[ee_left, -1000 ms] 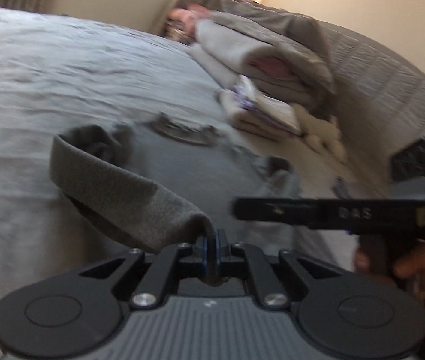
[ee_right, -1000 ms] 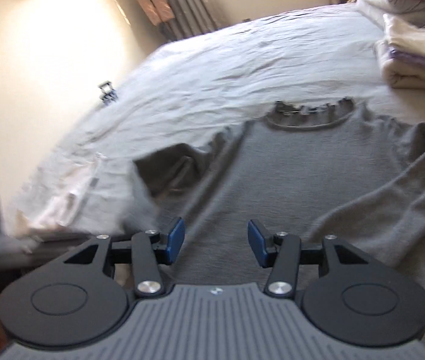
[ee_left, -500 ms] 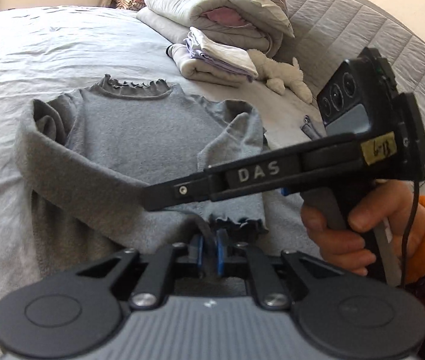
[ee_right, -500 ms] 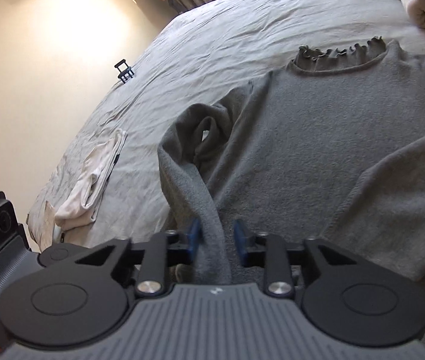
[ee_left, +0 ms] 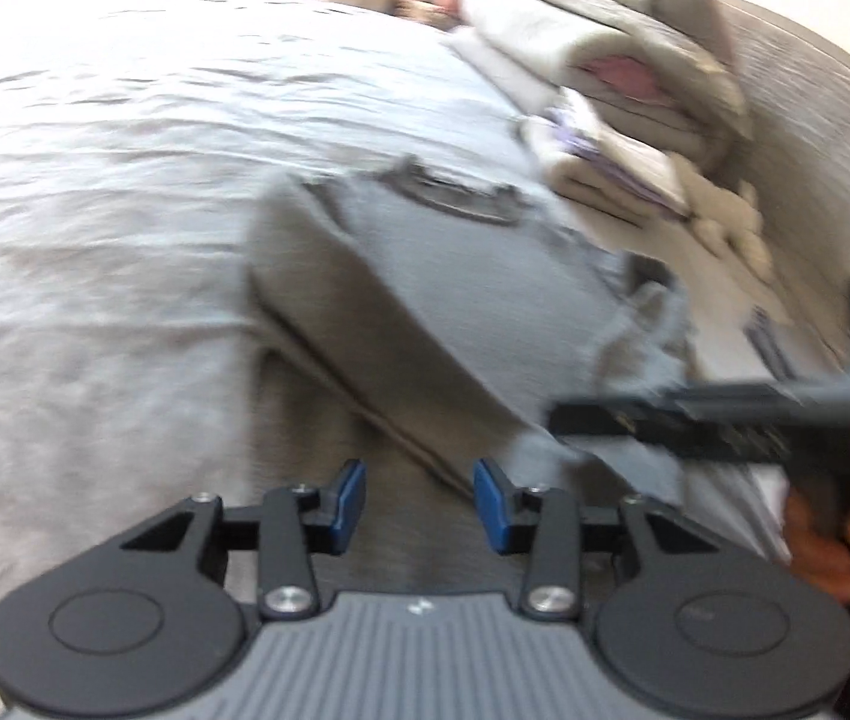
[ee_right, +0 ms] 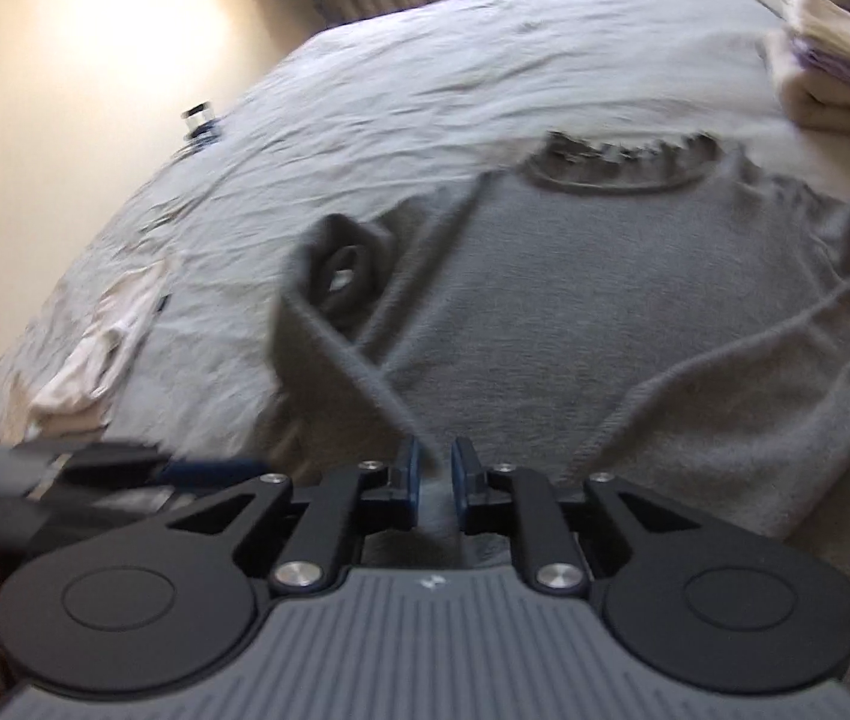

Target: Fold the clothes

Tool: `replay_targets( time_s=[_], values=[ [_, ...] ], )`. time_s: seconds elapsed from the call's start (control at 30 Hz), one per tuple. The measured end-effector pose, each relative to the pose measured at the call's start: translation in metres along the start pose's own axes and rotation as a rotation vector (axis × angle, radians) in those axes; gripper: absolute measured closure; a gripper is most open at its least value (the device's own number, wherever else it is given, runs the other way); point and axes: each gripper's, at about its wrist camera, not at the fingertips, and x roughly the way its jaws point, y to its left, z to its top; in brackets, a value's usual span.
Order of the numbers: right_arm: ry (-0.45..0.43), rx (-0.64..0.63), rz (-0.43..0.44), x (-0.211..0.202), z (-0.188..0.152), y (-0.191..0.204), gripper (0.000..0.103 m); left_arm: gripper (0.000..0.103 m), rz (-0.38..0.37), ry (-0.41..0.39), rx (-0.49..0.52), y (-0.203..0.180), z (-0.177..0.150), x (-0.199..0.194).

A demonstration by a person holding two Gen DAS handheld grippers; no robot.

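A grey knitted long-sleeved top with a frilled collar (ee_right: 575, 324) lies spread on the bed's pale grey wrinkled sheet (ee_left: 95, 180), collar at the far side. The left gripper (ee_left: 419, 501) hovers over the near part of the top, its jaws opening with nothing pinched between the blue pads. The right gripper (ee_right: 434, 483) is narrow, clamped on one grey sleeve (ee_right: 335, 360) that rises from its pads. A stack of folded bedding (ee_left: 617, 96) sits far right.
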Motion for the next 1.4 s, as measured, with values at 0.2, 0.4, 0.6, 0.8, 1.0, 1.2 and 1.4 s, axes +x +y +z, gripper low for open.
replay_targets(
  time_s=[0.2, 0.4, 0.6, 0.8, 1.0, 1.2, 1.4],
  values=[
    [0.027, -0.162, 0.042, 0.001, -0.007, 0.028, 0.062, 0.064, 0.063, -0.036, -0.035, 0.006, 0.004, 0.000],
    [0.080, -0.246, -0.003, 0.012, -0.013, 0.033, 0.063, 0.064, 0.056, -0.062, -0.046, 0.006, 0.006, -0.001],
    [0.116, -0.196, -0.045, 0.015, -0.009, 0.015, 0.098, 0.064, 0.022, -0.084, -0.014, -0.001, 0.004, -0.005],
    [0.047, -0.020, -0.002, -0.001, 0.003, -0.006, 0.100, 0.063, -0.052, -0.076, 0.072, -0.018, 0.002, -0.004],
    [0.001, 0.235, 0.155, -0.011, 0.011, -0.030, 0.100, 0.050, -0.216, -0.071, 0.126, -0.035, -0.002, -0.005],
    [-0.008, 0.320, 0.217, -0.013, 0.016, -0.034, 0.100, 0.047, -0.263, -0.022, 0.100, -0.051, -0.008, 0.007],
    [-0.013, 0.327, 0.222, -0.012, 0.016, -0.034, 0.100, 0.049, -0.257, -0.012, 0.106, -0.066, -0.014, 0.013]
  ],
)
